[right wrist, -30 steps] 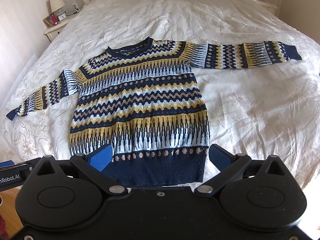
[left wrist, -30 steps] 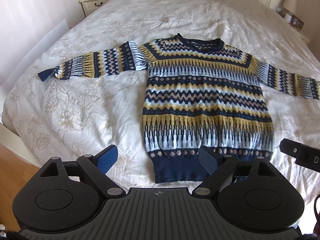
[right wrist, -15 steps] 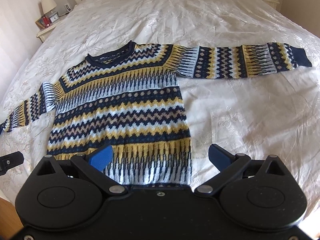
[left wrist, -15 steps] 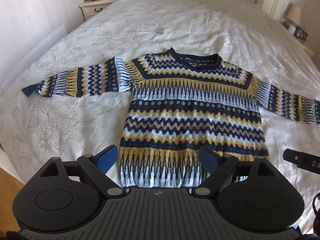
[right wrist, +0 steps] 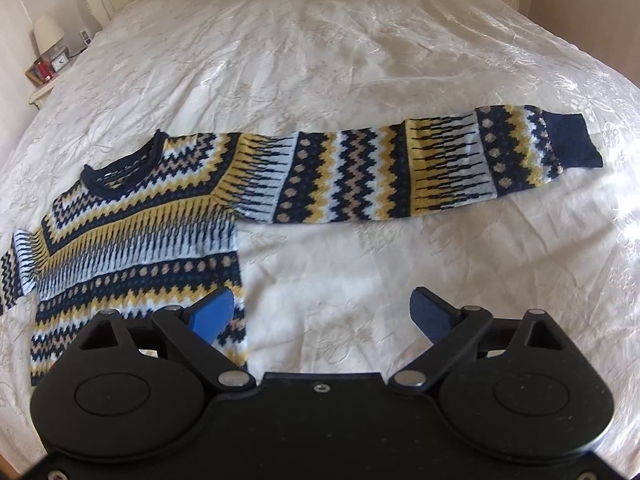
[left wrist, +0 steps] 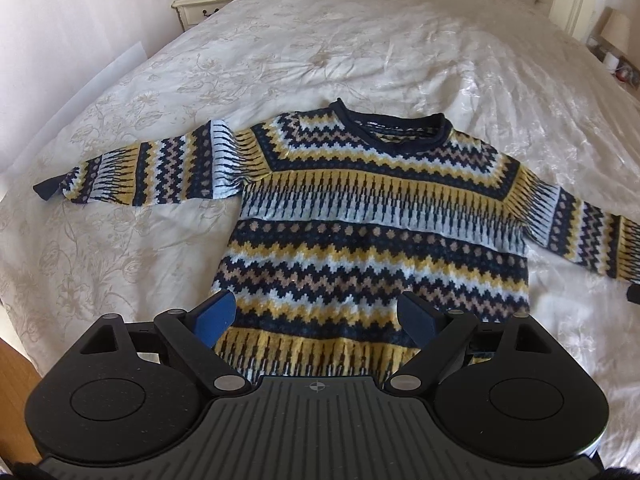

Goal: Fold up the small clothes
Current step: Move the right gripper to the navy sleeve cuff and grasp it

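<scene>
— Sweater (left wrist: 376, 220) is flat on the bed (left wrist: 360, 48), front up, neck toward the headboard, both sleeves stretched out sideways. Navy, yellow and pale-blue zigzag knit on a cream floral bedspread.

— And the two tools?

— Left gripper (left wrist: 316, 318) hangs over the lower body of the sweater, its blue fingers (left wrist: 214, 316) spread wide with nothing between them. Right gripper (right wrist: 324, 314) sits off the sweater's right edge, over bare bedspread below the right sleeve (right wrist: 420, 172); one finger overlaps the knit's side edge from above, the other is over the cover. Those are spread too, holding nothing.

— Anything else around?

— A nightstand (left wrist: 204, 6) by the head of the bed with a clock and a frame, and a lamp (right wrist: 48, 34).
</scene>
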A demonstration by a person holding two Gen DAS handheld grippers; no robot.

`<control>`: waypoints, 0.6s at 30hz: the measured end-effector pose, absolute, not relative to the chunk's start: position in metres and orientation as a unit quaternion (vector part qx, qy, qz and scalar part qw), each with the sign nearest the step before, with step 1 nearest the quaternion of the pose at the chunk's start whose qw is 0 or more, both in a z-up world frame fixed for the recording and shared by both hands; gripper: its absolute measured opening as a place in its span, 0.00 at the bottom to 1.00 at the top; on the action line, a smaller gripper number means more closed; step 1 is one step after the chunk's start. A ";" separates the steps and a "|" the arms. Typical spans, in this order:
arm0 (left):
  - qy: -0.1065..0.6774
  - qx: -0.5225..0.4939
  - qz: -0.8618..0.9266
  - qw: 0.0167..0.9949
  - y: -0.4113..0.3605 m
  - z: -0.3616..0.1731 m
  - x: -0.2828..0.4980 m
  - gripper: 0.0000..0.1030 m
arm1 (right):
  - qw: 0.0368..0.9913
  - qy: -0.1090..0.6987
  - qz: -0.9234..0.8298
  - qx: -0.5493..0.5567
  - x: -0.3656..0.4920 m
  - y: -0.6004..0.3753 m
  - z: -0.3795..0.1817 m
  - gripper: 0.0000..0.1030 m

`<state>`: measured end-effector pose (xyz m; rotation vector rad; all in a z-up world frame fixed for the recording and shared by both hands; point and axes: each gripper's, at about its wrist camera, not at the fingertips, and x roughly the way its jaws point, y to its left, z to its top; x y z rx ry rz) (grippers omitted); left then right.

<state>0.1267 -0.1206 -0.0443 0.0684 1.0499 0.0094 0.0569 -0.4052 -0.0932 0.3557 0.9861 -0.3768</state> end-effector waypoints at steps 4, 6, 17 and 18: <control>0.504 0.043 0.004 0.863 -0.138 -0.048 0.136 0.86 | 0.847 0.461 -0.199 0.171 0.065 -0.444 -0.095 0.92; 0.508 0.048 0.003 0.860 -0.146 -0.051 0.141 0.86 | 0.847 0.457 -0.211 0.171 0.069 -0.465 -0.095 0.92; 0.525 0.072 0.012 0.848 -0.169 -0.066 0.157 0.86 | 0.825 0.443 -0.283 0.207 0.073 -0.557 -0.124 0.89; 0.527 0.073 0.015 0.847 -0.170 -0.067 0.158 0.86 | 0.823 0.441 -0.288 0.213 0.072 -0.562 -0.127 0.88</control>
